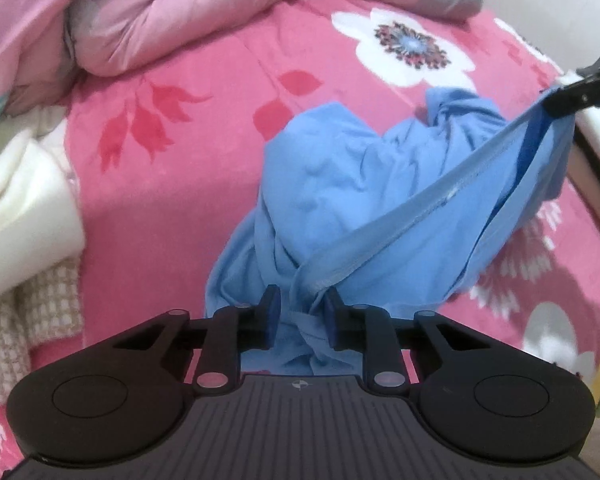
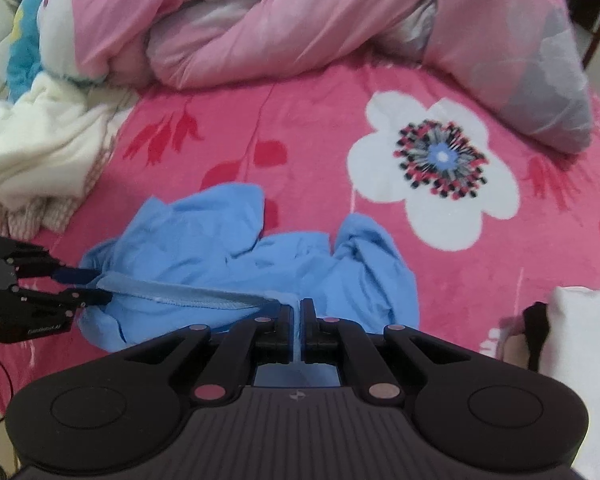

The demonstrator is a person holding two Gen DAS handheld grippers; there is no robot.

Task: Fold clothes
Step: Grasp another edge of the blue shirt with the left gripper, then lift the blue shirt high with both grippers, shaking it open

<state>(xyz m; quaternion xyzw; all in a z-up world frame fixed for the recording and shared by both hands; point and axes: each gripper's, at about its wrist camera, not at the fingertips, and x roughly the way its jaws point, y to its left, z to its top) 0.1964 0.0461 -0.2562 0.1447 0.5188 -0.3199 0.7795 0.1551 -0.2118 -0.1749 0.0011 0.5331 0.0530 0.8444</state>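
This is a bedroom in a home. A bed takes up nearly the whole view, covered by a plush pink blanket [image 2: 320,140] printed with big white flowers and red leaves. A rumpled pink and grey quilt [image 2: 284,20] is bunched up along the far side, and a pillow [image 2: 540,92] in the same colours lies at the right. A pile of cream-white fleece clothing [image 2: 40,140] sits on the left edge, with a blue and white soft item [image 2: 28,44] behind it.
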